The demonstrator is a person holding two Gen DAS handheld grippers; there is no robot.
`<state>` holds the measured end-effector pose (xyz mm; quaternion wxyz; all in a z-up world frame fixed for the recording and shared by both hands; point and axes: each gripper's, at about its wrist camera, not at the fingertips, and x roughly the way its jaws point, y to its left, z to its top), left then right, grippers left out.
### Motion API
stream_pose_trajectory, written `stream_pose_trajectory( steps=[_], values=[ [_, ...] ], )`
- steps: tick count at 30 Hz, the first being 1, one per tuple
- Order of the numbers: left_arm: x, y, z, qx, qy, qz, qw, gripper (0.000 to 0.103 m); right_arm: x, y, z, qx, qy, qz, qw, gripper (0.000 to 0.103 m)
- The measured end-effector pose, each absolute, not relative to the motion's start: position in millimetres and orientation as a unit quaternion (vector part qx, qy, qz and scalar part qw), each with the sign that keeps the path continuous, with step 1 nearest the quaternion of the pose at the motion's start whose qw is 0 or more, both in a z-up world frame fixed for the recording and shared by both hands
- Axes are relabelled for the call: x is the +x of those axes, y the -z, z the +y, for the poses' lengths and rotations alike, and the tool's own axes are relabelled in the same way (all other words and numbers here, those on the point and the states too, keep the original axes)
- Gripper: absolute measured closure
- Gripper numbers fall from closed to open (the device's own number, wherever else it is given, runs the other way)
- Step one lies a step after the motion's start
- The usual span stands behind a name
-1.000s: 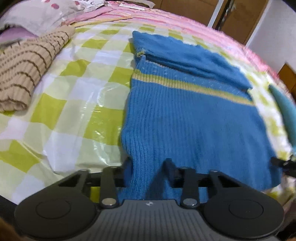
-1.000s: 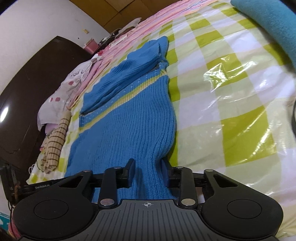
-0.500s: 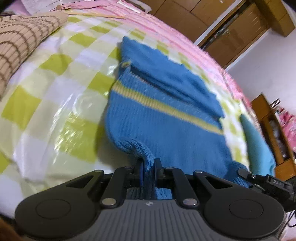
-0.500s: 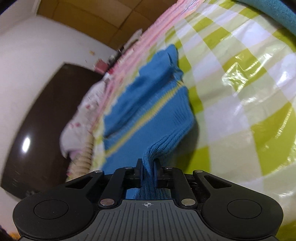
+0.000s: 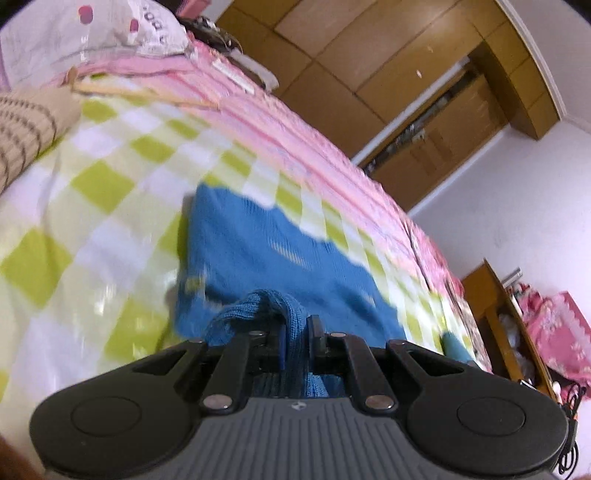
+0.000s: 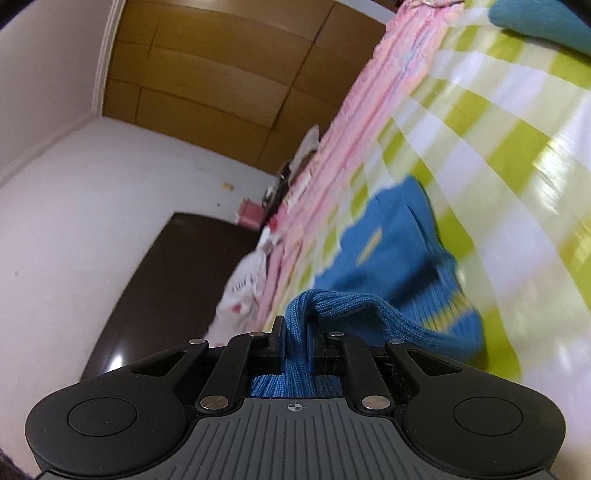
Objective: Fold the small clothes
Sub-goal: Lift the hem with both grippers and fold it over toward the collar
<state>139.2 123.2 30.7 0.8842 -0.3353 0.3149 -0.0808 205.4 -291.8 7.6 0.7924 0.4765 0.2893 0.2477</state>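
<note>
Two claws, left claw point(image 5: 296, 334), right claw point(image 6: 295, 332), pinching blue sweater point(image 5: 280, 258)

Sweater point(image 5: 280, 258) lies on bedspread point(image 5: 92, 229) (striped garment point(image 5: 22, 129) left).

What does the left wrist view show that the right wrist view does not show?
Only the left wrist view shows the brown striped knit at the left edge and the wooden shelf with pink flowered fabric at the right. Only the right wrist view shows the dark brown door and a teal cloth at the top. Both show the blue sweater on the green checked cover, and a tool shut on its ribbed edge: left tool, right tool.
</note>
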Motion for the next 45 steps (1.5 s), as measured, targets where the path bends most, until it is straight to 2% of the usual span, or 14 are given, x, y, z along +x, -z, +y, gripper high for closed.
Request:
stream_pose_trajectory(
  steps=[13,21,29,33,39,45],
  values=[
    [213.8,-9.1,139.5,-0.337,0.043,0.3,0.891,0.087,289.6,13.0,-282.0,0.486,-0.217,0.281,0.798,0.092],
    [232.7,-1.3,145.2,-0.349,0.033,0.304,0.886,0.087,310.5,23.2,-273.0,0.481,-0.192,0.299,0.802,0.091],
    [235.3,16.8,163.5,-0.402,0.022,0.31,0.861,0.087,325.0,25.0,-263.4,0.482,-0.188,0.311,0.798,0.087],
    [236.8,16.3,164.5,-0.401,0.023,0.307,0.863,0.087,328.1,22.9,-257.3,0.482,-0.191,0.312,0.796,0.076],
    [230.2,10.1,171.5,-0.416,0.02,0.276,0.866,0.087,329.9,17.3,-253.5,0.482,-0.198,0.307,0.796,0.073],
    [228.5,8.0,179.4,-0.413,-0.005,0.259,0.873,0.087,336.4,15.4,-244.0,0.481,-0.201,0.308,0.796,0.065]
  ],
)
